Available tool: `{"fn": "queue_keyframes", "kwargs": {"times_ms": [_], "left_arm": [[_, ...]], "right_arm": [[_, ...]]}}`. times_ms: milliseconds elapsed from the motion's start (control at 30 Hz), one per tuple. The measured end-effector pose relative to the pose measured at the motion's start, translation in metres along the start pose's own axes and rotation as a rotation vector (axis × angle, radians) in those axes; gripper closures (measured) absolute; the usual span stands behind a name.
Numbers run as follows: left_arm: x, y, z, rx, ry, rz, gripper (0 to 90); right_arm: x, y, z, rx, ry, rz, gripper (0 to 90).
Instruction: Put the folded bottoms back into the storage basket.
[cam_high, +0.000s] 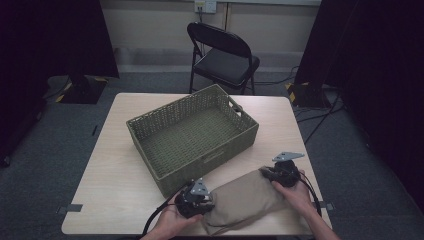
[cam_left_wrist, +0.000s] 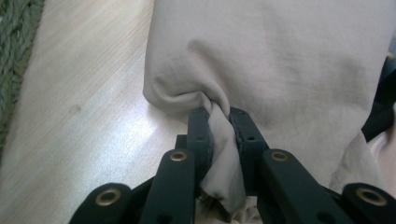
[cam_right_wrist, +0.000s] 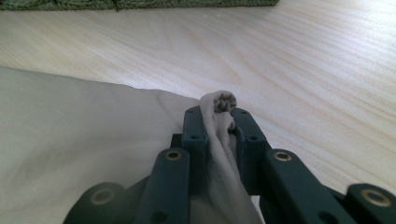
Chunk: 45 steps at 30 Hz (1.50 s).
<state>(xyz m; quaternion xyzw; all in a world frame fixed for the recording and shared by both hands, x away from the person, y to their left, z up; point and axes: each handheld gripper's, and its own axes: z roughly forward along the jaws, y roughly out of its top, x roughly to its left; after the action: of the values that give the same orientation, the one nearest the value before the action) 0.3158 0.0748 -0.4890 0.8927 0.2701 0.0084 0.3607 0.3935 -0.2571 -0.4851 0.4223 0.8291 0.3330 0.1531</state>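
While both grippers clamp opposite ends of the tan cloth (cam_high: 245, 200) at the table's (cam_high: 120, 165) near edge, its length runs left gripper (cam_high: 196, 201) to right gripper (cam_high: 280, 173) (basket (cam_high: 150, 127) just behind).

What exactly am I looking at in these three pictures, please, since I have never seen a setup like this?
A person sits at a wooden table and holds a hand tool with two black fingers in each hand. The wide picture comes from a camera above the table. The other two come from cameras riding on the tools, looking along their fingers. On the table lie a green woven basket, with nothing inside, and a folded beige cloth. The left gripper pinches a bunched fold at one end of the cloth. The right gripper pinches a gathered corner at the other end. A black folding chair stands beyond the table.
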Motion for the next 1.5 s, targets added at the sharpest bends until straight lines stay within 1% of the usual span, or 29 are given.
{"fn": "queue_keyframes", "kwargs": {"times_ms": [33,67,167,233,267,367,500,567,667,833,933,1000,1100,1233,1300,1400,1500], "left_arm": [[0.001,-0.001,0.0,-0.005,-0.006,-0.009,80.3],[0.002,-0.001,-0.001,-0.001,-0.011,-0.011,80.3],[0.004,-0.001,-0.003,-0.014,-0.021,-0.022,80.3],[0.005,-0.001,-0.005,-0.018,-0.03,-0.023,80.3],[0.005,-0.001,-0.006,-0.025,-0.024,-0.026,80.3],[0.006,-0.002,-0.01,-0.041,-0.03,-0.042,80.3],[0.005,-0.001,-0.014,-0.062,-0.044,-0.05,80.3],[0.005,0.0,-0.016,-0.075,-0.047,-0.046,80.3],[0.006,0.003,-0.023,-0.097,-0.051,-0.049,80.3],[0.008,0.005,-0.031,-0.131,-0.053,-0.051,80.3],[0.009,0.005,-0.033,-0.138,-0.051,-0.043,80.4],[0.008,0.006,-0.034,-0.137,-0.042,-0.037,80.5],[0.008,0.008,-0.037,-0.149,-0.044,-0.03,80.5],[0.007,0.008,-0.042,-0.162,-0.039,-0.031,80.6],[0.005,0.007,-0.042,-0.159,-0.042,-0.027,80.6],[0.002,0.008,-0.043,-0.165,-0.053,-0.024,80.6],[0.001,0.01,-0.048,-0.184,-0.054,-0.019,80.6]], "right_arm": [[0.0,0.0,-0.001,-0.001,0.003,0.0,78.5],[-0.001,0.0,-0.002,-0.006,0.005,0.002,78.8],[-0.001,0.001,-0.005,-0.017,0.002,-0.002,79.5],[-0.001,0.001,-0.007,-0.028,0.005,0.009,79.7],[-0.002,0.001,-0.008,-0.032,0.007,0.013,79.8],[-0.004,0.0,-0.011,-0.05,0.026,0.05,79.8],[-0.004,0.001,-0.014,-0.066,0.026,0.052,80.0],[-0.004,0.001,-0.016,-0.074,0.026,0.052,80.0],[-0.005,0.002,-0.02,-0.095,0.025,0.062,80.2],[-0.007,0.004,-0.024,-0.112,0.024,0.074,80.3],[-0.008,0.007,-0.026,-0.125,0.03,0.081,80.4],[-0.008,0.008,-0.026,-0.134,0.032,0.089,80.4],[-0.009,0.01,-0.028,-0.148,0.032,0.097,80.5],[-0.008,0.013,-0.032,-0.164,0.035,0.099,80.6],[-0.007,0.013,-0.034,-0.168,0.038,0.104,80.7],[-0.006,0.016,-0.037,-0.175,0.037,0.098,80.9],[-0.005,0.019,-0.04,-0.19,0.034,0.097,81.0]]}}
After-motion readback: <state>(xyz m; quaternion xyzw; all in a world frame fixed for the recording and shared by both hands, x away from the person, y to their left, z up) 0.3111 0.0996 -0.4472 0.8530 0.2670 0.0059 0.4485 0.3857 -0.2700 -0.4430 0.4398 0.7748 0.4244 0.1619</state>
